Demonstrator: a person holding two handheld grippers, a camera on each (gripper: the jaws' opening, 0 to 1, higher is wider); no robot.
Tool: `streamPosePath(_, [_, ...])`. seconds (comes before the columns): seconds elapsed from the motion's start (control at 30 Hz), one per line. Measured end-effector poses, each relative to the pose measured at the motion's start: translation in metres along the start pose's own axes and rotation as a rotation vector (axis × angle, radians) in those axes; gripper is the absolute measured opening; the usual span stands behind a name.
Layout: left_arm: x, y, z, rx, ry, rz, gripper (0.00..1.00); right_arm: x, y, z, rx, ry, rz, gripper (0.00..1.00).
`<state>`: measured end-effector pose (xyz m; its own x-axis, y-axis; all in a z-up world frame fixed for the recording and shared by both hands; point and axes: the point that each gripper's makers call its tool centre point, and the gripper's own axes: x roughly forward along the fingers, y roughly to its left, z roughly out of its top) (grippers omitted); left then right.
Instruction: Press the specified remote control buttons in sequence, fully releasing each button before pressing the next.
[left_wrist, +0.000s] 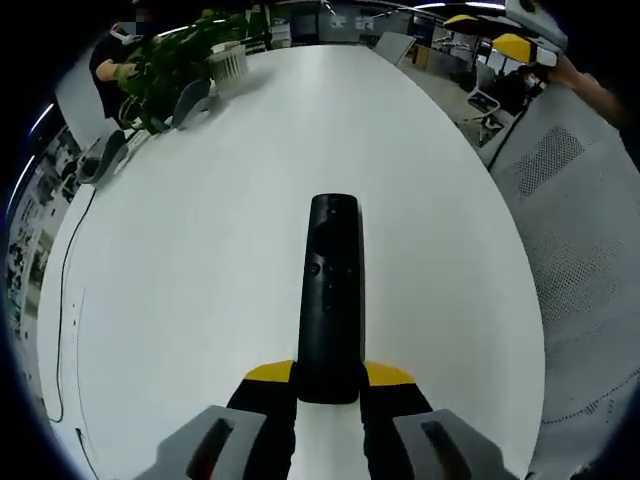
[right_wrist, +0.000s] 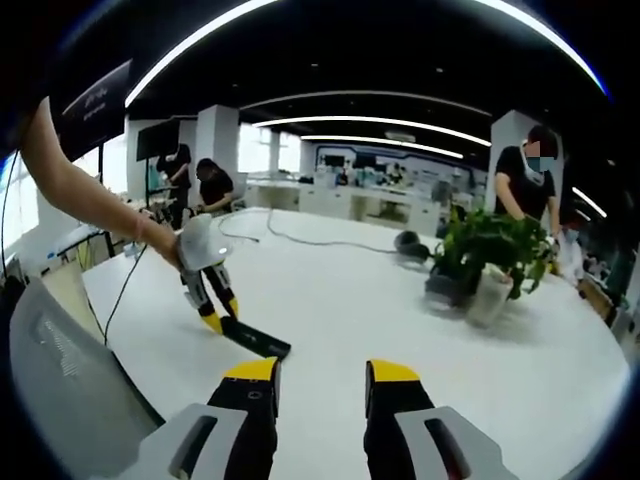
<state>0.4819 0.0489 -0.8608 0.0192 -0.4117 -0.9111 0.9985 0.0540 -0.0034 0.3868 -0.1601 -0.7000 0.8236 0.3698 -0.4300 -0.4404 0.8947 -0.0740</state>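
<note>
A long black remote control (left_wrist: 332, 290) lies lengthwise over the white table (left_wrist: 220, 260), its near end clamped between the yellow-tipped jaws of my left gripper (left_wrist: 330, 375). Small buttons show on its top face. In the right gripper view the same remote (right_wrist: 256, 340) slants down to the table from the left gripper (right_wrist: 213, 318), which a person's hand holds. My right gripper (right_wrist: 322, 372) hovers above the table with its jaws apart and nothing between them, well short of the remote. Its yellow tips (left_wrist: 512, 45) also appear far off at the upper right of the left gripper view.
A potted plant (right_wrist: 485, 255) in a white pot stands on the table, with a black cable (right_wrist: 300, 240) and a dark round object (right_wrist: 408, 242) beyond. A grey mesh chair (left_wrist: 570, 230) borders the table edge. People stand at desks behind.
</note>
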Motion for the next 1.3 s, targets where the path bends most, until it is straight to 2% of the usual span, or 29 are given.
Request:
streamPosePath(0.67, [0.000, -0.038, 0.000, 0.010, 0.007, -0.011, 0.24, 0.000, 0.004, 0.000, -0.019, 0.007, 0.016, 0.28])
streamPosePath(0.8, [0.001, -0.043, 0.000, 0.015, 0.011, -0.014, 0.24, -0.002, 0.000, 0.003, 0.076, -0.031, 0.029, 0.27])
streamPosePath(0.87, [0.001, -0.047, 0.000, 0.015, 0.011, -0.013, 0.24, -0.003, -0.002, 0.004, 0.091, -0.037, 0.027, 0.27])
streamPosePath(1.3, [0.001, -0.070, 0.001, 0.020, 0.009, -0.022, 0.24, -0.003, 0.001, 0.004, 0.064, -0.035, 0.024, 0.25])
